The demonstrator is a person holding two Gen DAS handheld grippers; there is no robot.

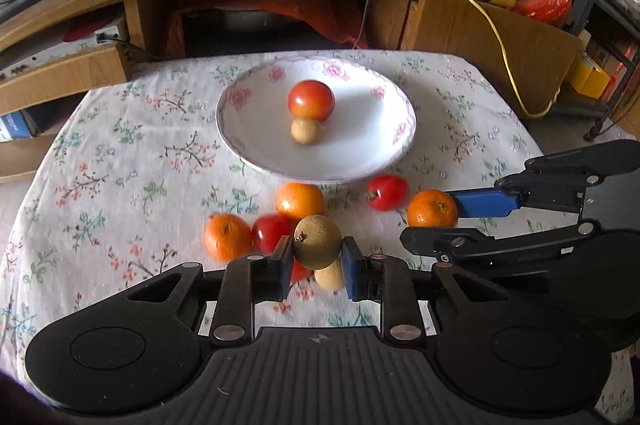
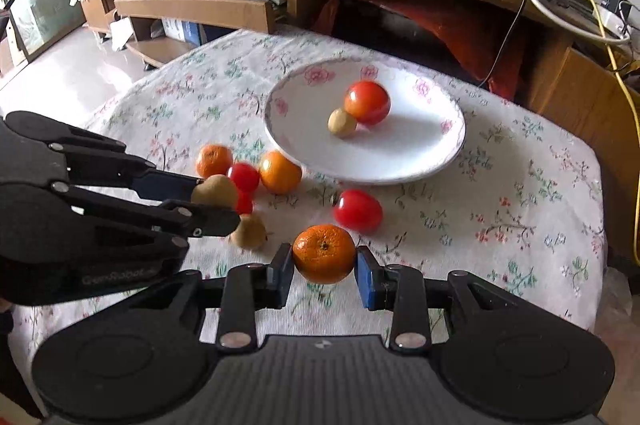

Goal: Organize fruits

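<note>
Tan-brown skin, round, rough: that's the longan (image 1: 318, 241) clamped between the blue pads of my left claw (image 1: 317, 265), gripped and clear of the cloth. My right claw (image 2: 324, 271) is closed on a mandarin (image 2: 324, 253), pads pressing both sides; whether that one is off the cloth I cannot tell.

Step in hand, as I read it: both fruits grabbed, carry to the plate (image 1: 256, 129) comes next. The plate is white with a pink flower rim, sits on the floral cloth of the desk (image 1: 120, 153) beyond the loose fruit, and already holds one tomato (image 1: 311, 100) and one small longan (image 1: 305, 131), touching each other near the middle.

Still loose on the cloth, just in front of the plate: two mandarins (image 1: 227, 236), a red tomato (image 1: 273, 232) between them, another tomato (image 1: 387, 191) to the right, a second tan longan (image 1: 329, 277) right under my left claw, plus a red fruit half hidden beside it.

Next move calls for: lift each claw high enough to clear the plate rim, go forward over the bare white area, lower, then open. Round fruit rolls, so release low and away from the rim. The two claws are near each other, so I'd go one at a time.
</note>
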